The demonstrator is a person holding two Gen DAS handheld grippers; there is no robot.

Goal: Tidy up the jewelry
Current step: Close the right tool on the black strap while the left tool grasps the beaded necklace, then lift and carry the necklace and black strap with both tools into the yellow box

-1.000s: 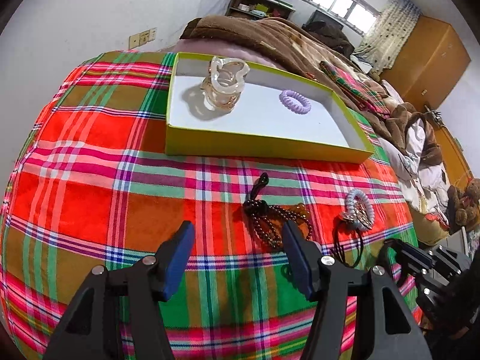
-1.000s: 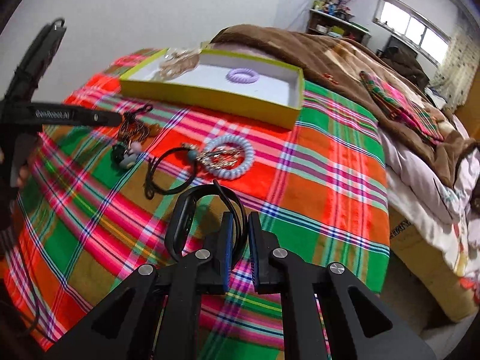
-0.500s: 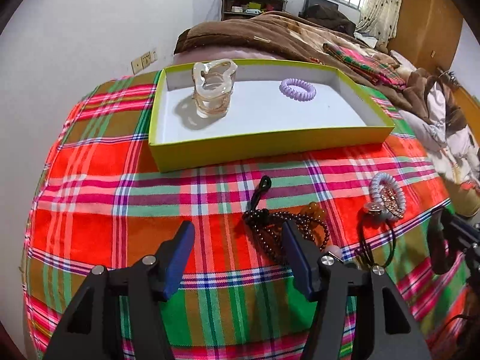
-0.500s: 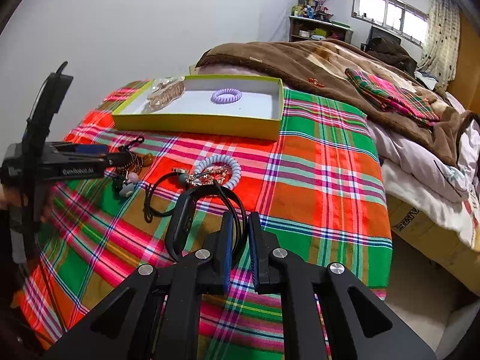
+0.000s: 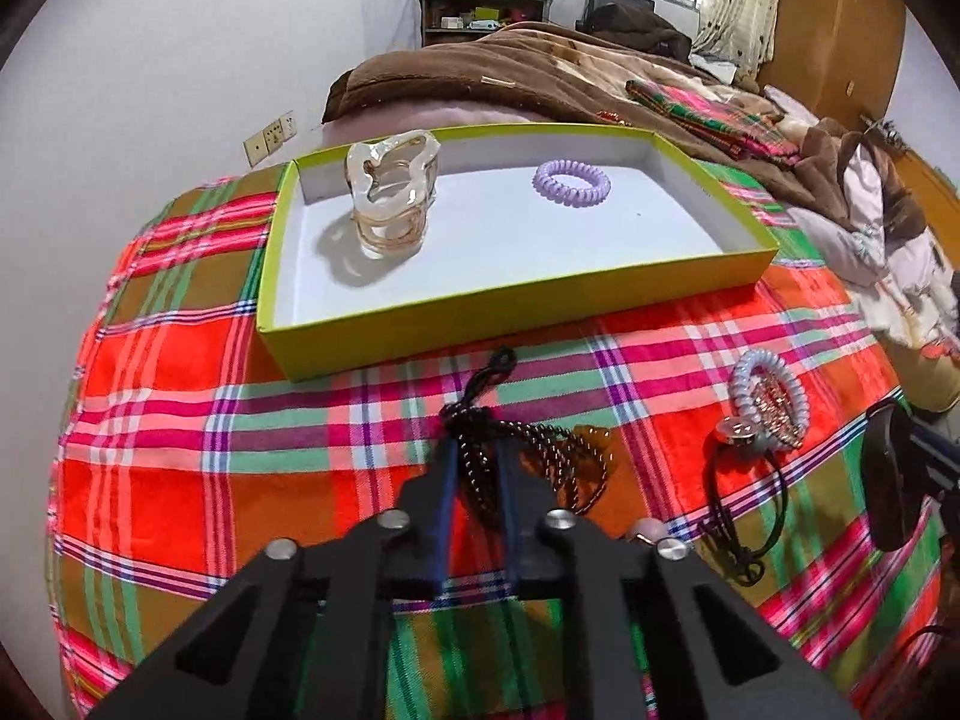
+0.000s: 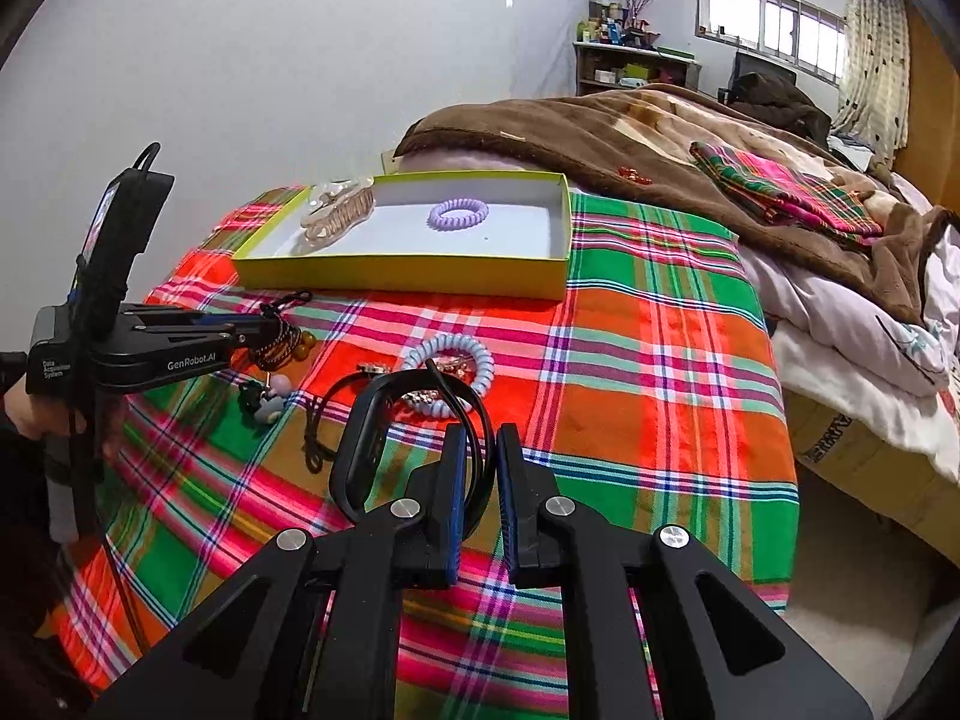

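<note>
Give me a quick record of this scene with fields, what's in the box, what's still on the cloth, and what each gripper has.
box: clear hair claw, purple coil tie
cloth: pale blue coil tie with gold piece, black cord
left gripper: jaws just closed on beaded bracelet
right gripper: shut on black band

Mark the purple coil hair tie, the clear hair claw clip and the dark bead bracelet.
purple coil hair tie (image 5: 571, 183), left wrist view, front coil.
clear hair claw clip (image 5: 391, 192), left wrist view, middle body.
dark bead bracelet (image 5: 561, 462), left wrist view, beaded loop.
</note>
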